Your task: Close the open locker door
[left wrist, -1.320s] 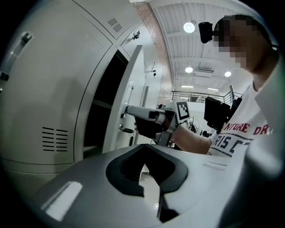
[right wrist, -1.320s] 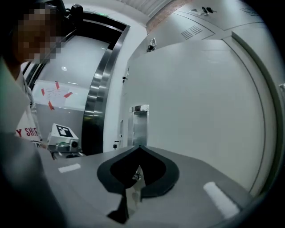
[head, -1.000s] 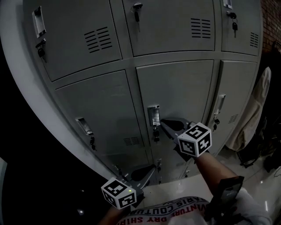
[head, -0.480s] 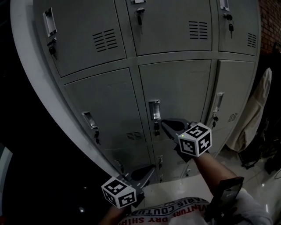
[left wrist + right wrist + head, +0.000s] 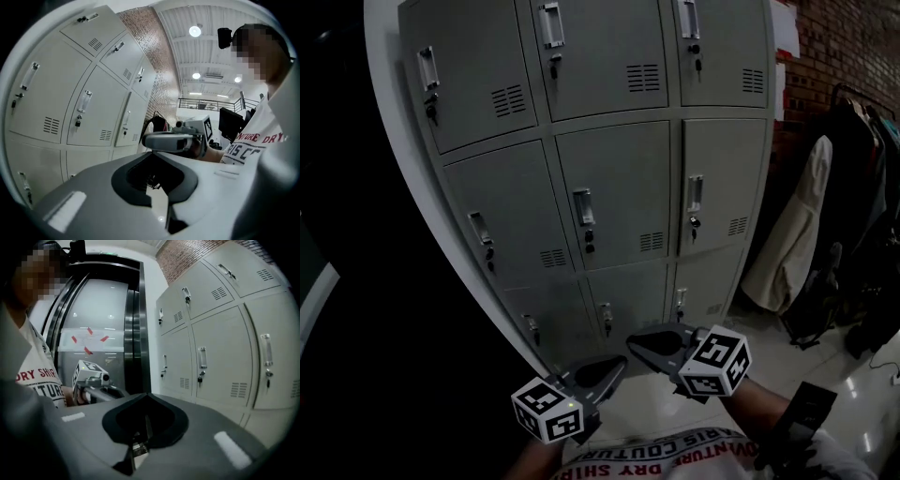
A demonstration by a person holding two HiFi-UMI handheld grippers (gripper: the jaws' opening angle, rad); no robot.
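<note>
Jaws of the left gripper (image 5: 614, 364) are clenched tip to tip with nothing between them; those of the right gripper (image 5: 637, 343) are likewise clenched and empty. Both grippers hang low in front of the person's shirt (image 5: 675, 450), well apart from the locker bank (image 5: 722, 169). Every door in view sits flush in its frame. No gap or swung edge shows anywhere, including at the centre door (image 5: 623, 178) of the middle row, whose handle (image 5: 581, 206) and key (image 5: 589, 242) face outward. Judgement: the closing step appears complete, since no door stands open in these views. The next move, if any, calls only for confirming that the latch has seated, because a door merely pushed to may spring back. Locker contents cannot be seen, as all compartments are shut. Hanging coats (image 5: 787, 244) stand near the bank's right edge.
</note>
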